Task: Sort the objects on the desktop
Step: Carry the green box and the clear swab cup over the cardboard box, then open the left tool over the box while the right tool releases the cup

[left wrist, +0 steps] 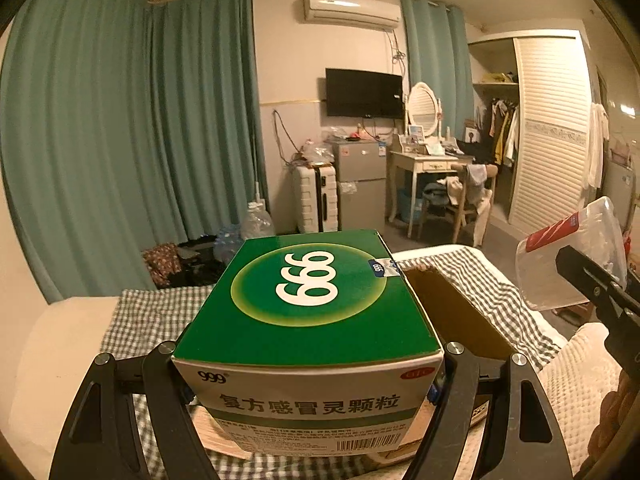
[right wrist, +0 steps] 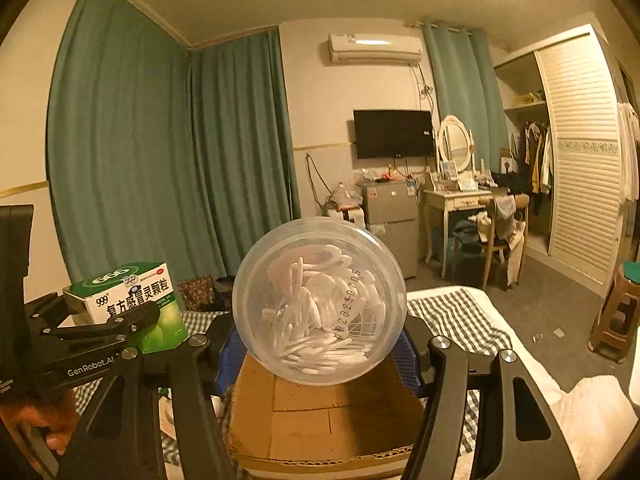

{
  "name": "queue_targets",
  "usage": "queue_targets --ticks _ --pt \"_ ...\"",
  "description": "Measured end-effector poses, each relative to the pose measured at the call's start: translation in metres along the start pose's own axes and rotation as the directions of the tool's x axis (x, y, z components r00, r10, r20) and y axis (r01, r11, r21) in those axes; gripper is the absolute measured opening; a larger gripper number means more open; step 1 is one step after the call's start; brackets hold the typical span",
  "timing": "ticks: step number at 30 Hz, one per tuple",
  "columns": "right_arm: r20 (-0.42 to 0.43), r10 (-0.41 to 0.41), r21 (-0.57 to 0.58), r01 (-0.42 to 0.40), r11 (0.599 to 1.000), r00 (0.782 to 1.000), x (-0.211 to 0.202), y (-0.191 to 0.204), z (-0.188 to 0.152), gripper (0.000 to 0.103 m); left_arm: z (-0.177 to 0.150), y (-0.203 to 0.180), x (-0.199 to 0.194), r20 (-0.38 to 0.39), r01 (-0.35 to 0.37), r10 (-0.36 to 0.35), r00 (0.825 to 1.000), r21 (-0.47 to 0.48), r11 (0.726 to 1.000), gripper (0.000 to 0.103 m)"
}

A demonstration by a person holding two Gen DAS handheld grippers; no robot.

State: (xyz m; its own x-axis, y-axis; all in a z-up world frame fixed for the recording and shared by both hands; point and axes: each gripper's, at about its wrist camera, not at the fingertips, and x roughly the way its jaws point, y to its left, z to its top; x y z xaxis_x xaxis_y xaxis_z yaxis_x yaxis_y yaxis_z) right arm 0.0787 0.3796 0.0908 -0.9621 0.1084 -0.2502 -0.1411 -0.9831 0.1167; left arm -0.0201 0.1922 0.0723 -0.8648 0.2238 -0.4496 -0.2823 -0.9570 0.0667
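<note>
A: What sits between the left gripper's fingers?

B: A green and white medicine box, clamped by its two sides. Its top is dark green with a pale green disc and a white "999"; the near face is white with bold Chinese lettering, a red oval mark and a barcode low down. A small blue and white seal crosses the far right edge of the lid.

A: And the right gripper?

B: Its blue pads press on either side of a round, clear plastic tub. The flat end faces the camera, with a printed date code running across it. Inside lies a heap of white cotton swabs. In the left view the tub shows a red label on its side.

A: Where are the two things?

B: Both are held up in the air, apart from each other, above an open cardboard box that rests on a grey checked cloth. The medicine box is to the tub's left.

A: Farther out?

B: Teal curtains and a wall-mounted television.
</note>
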Motion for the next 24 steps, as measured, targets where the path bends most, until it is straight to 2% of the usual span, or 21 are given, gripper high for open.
queue_targets --ticks 9,15,20,24 --pt "-0.089 -0.015 -0.005 0.014 1.000 0.996 0.035 -0.017 -0.020 0.061 -0.008 -0.023 0.055 -0.078 0.051 -0.050 0.996 0.017 0.999 0.080" --pt "-0.186 -0.011 -0.010 0.009 1.000 0.983 0.073 -0.023 -0.038 0.061 -0.018 -0.042 0.090 -0.129 0.090 -0.084 0.988 0.045 0.995 0.080" --pt "-0.280 -0.018 0.002 0.019 1.000 0.960 0.101 -0.034 -0.060 0.061 -0.032 -0.053 0.118 -0.184 0.113 -0.100 0.978 0.063 0.992 0.080" --pt "-0.374 0.002 0.066 0.025 0.998 0.928 0.123 -0.050 -0.073 0.061 -0.044 -0.061 0.140 -0.231 0.124 -0.104 0.967 0.075 0.989 0.080"
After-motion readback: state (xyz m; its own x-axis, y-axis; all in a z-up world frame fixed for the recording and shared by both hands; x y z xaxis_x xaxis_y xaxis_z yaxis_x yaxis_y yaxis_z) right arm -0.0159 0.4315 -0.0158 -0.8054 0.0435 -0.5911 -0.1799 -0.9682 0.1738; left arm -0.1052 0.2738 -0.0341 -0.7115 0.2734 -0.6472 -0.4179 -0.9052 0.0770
